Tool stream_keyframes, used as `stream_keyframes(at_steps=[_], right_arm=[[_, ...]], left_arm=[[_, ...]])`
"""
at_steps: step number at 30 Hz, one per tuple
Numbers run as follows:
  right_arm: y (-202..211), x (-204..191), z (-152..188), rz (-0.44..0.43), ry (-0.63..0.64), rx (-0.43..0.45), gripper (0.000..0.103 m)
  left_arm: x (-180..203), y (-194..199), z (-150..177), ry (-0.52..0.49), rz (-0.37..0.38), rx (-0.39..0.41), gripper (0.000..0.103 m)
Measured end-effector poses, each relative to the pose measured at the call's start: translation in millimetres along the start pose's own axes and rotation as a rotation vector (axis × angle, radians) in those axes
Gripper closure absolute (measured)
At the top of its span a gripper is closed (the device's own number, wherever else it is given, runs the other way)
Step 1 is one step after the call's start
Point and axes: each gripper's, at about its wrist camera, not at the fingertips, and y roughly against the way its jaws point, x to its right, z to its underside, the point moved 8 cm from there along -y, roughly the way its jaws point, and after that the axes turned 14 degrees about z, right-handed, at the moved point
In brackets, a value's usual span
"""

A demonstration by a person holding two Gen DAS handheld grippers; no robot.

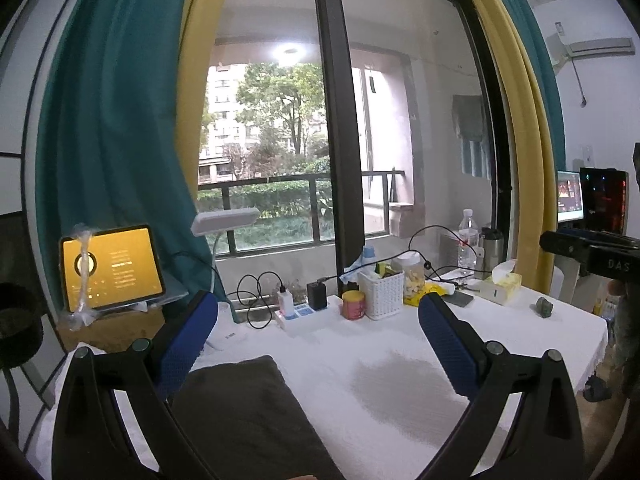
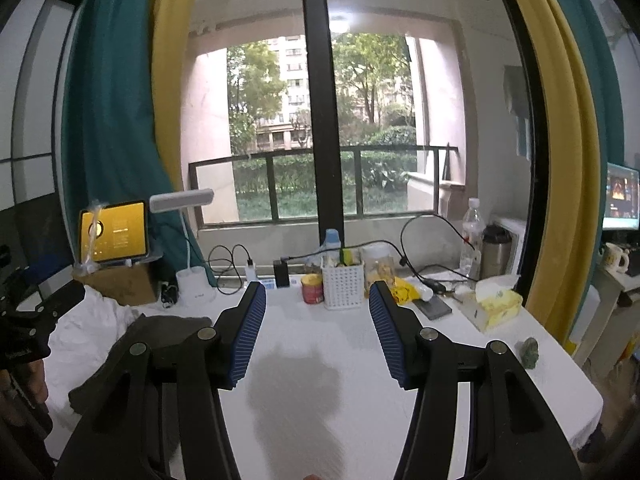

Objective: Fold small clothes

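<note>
White-clothed table (image 2: 460,368) with folded dark garment (image 1: 240,408), clutter behind.

Dark folded garment (image 1: 240,412): near edge cut off by the frame bottom in the left wrist view, left part hidden behind the left gripper's fingers (image 1: 188,336). Tablet (image 1: 112,268) screen text too small to read. Monitor (image 2: 622,196) cut by the right frame edge.

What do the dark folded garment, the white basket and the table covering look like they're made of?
Dark folded garment: soft matte fabric, probably knit or fleece; it lies limp with rounded edges and no shine.
White basket: likely rigid moulded plastic; regular perforated grid, straight walls.
Table covering: white cloth, seemingly textured like towelling; grainy surface, edge draping over the table.
</note>
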Motion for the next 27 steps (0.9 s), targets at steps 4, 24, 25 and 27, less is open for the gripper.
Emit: stream_keyframes(at_steps=[4, 24, 25, 27], right_arm=[[6.4, -9.7, -8.7, -0.015, 0.009, 0.019, 0.046], [29.7, -39.9, -46.8, -0.013, 0.038, 0.117, 0.046], [30.4, -40.2, -49.1, -0.011, 0.039, 0.122, 0.046], [32.4, -39.8, -54.3, -0.01, 0.037, 0.133, 0.046]], left_arm=[[-6.1, 6.8, -5.1, 0.0, -0.013, 0.014, 0.003], [-31.4, 38.9, -36.7, -0.011, -0.062, 0.115, 0.003], [-31.6, 39.6, -38.5, -0.012, -0.063, 0.119, 0.003], [-31.7, 40.5, -42.2, -0.015, -0.063, 0.123, 0.003]])
